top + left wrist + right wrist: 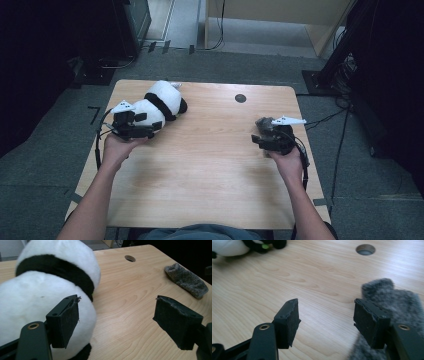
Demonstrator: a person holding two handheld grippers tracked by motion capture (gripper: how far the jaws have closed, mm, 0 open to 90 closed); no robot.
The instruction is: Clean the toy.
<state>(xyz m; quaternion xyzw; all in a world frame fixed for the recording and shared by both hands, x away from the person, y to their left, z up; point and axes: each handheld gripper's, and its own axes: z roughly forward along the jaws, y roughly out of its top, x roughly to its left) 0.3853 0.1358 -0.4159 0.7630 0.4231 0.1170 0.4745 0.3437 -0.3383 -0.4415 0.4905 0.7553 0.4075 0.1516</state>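
Two grippers work over a wooden table (210, 175), one in each of the person's hands. The left gripper (116, 320) sits at the left side of the table, right against a black-and-white plush panda (160, 102) that lies on its side near the far left corner. In the left gripper view its jaws stand wide apart: one pad (65, 322) rests against the panda's white body (37, 297), the other hangs over bare wood well clear of the toy, so nothing is clamped. The panda's black band shows just beyond that pad.

The right gripper (325, 322) is at the right side of the table, beside a small grey fuzzy sock (392, 300) that lies flat on the wood. In the right gripper view its jaws are released too, with bare table between them; the sock lies behind and under the right-hand pad (368, 322), and whether that pad touches the fabric cannot be told. In the left gripper view the same sock (186, 280) lies farther off, near the right edge.

A round hole (240, 98) is cut into the tabletop near the far edge, between the panda and the sock, apart from both.
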